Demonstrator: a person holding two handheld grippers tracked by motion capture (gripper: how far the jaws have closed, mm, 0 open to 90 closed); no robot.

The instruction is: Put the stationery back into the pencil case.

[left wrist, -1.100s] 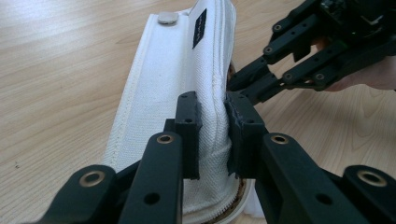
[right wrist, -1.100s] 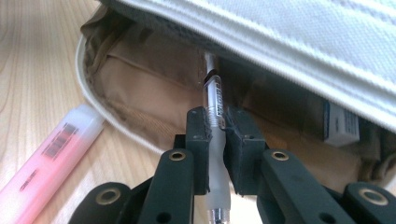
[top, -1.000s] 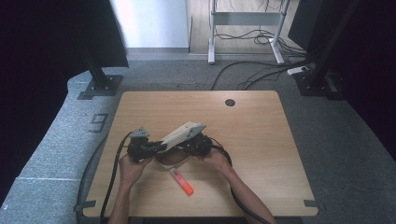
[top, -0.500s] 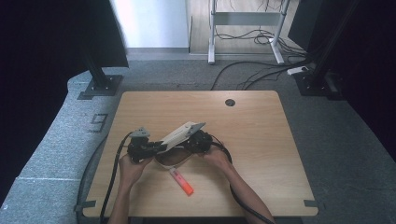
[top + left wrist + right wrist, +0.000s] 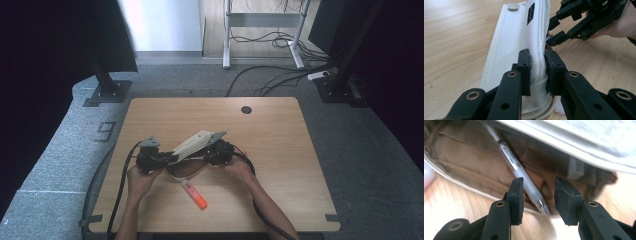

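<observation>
While the left gripper (image 5: 537, 72) pinched the white pouch (image 5: 192, 146), the right gripper (image 5: 537, 200) had just been opening.
On the counter (image 5: 280, 145), the pouch stood raised on edge, its canvas wall clamped by the left gripper. A clear pen (image 5: 524, 175) lay inside the brown lining, its end between the right gripper's spread jaws, untouched. An orange marker (image 5: 194, 194) rested near the pouch.

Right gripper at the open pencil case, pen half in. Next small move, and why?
Probably back the right gripper off the pen: its jaws have just been opening and stand clear of the pen, which lies inside the pencil case. The left gripper pinches the flap up.
</observation>
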